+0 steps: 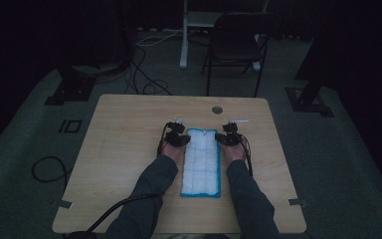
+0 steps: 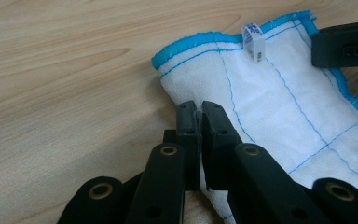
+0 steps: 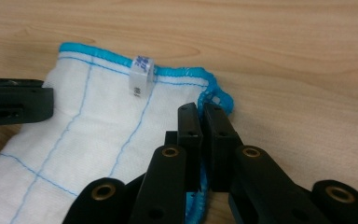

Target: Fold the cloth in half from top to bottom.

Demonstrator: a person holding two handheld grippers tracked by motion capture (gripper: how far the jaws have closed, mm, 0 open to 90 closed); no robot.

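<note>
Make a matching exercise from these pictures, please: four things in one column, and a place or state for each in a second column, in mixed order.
Things:
1. left gripper
2. right gripper
3. label
4. chair

Places or states:
A. on the floor beyond the table
B. stitched at the cloth's far hem
C. shut on the cloth's left edge
D. shut on the cloth's right edge

Pairs: 1-C, 2-D, 3-B, 4-A

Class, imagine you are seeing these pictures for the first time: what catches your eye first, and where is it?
A white cloth with a blue edge lies lengthwise on the middle of the wooden table. The left gripper and right gripper are each shut on one of its far corners, and a small tag sits on the far hem between them.
</note>
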